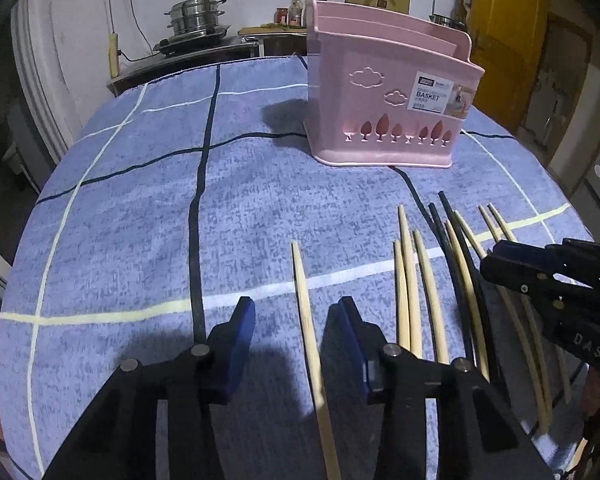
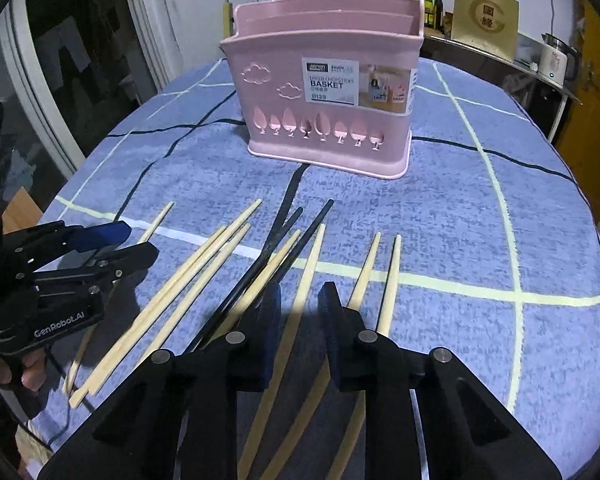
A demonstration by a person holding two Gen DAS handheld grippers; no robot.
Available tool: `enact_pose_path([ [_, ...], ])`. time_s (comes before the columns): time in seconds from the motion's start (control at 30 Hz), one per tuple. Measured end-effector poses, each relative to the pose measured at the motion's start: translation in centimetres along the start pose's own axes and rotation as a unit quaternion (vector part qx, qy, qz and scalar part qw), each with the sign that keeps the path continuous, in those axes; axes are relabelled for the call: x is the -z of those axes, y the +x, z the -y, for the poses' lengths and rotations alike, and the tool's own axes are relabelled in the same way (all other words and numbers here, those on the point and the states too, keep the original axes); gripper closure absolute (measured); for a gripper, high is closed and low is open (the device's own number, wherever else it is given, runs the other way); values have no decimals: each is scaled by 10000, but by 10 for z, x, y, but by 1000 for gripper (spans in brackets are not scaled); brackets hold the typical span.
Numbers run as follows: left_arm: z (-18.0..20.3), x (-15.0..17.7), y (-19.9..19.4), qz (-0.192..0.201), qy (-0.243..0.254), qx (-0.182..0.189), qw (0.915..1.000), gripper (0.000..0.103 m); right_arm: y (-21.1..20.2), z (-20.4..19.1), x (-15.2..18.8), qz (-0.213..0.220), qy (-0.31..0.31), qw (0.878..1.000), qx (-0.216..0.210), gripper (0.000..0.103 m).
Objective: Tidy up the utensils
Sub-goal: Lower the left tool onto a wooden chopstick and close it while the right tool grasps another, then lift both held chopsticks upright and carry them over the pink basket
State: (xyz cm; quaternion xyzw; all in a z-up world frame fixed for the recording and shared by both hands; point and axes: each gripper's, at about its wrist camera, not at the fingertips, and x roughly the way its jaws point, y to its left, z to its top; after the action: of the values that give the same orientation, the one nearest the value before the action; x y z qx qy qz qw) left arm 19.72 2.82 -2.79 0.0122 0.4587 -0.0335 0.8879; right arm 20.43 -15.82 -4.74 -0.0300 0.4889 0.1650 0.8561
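Tablecloth, blue checked, carries pink basket; both claws, left and right, gape over chopsticks.

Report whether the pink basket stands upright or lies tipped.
Upright. The pink basket sits flat on its base on the blue tablecloth, open top facing up, label reading level.

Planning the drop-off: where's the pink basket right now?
In both wrist views the pink basket stands upright at the cloth's far side, beyond the chopsticks.
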Motion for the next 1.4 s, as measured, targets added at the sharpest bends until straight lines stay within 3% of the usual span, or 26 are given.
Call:
enact_pose_path([
  [0.33,4,-8,3,-83,57,-64,9999,66,14,-2,-17,-228,-38,9996,171,90],
  [0.43,8,-5,2,-28,82,-63,9999,81,14,-1,-18,-230,5,9997,126,94],
  [0.47,10,-4,1,-22,102,-88,9999,92,14,0,-18,-231,18,9997,108,94],
  [0.5,11,-3,0,-25,97,-84,9999,97,11,0,-17,-224,32,9997,71,95],
  [0.73,5,4,-18,45,-158,221,9996,98,-18,-4,-10,62,23,9999,-121,96],
  [1.13,2,-8,-105,881,-55,678,9938,98,-87,-8,-20,774,9,9960,-457,97],
  [1.4,-8,-21,-143,1564,-324,1061,9815,98,-109,-11,-26,1100,3,9925,-530,97],
])
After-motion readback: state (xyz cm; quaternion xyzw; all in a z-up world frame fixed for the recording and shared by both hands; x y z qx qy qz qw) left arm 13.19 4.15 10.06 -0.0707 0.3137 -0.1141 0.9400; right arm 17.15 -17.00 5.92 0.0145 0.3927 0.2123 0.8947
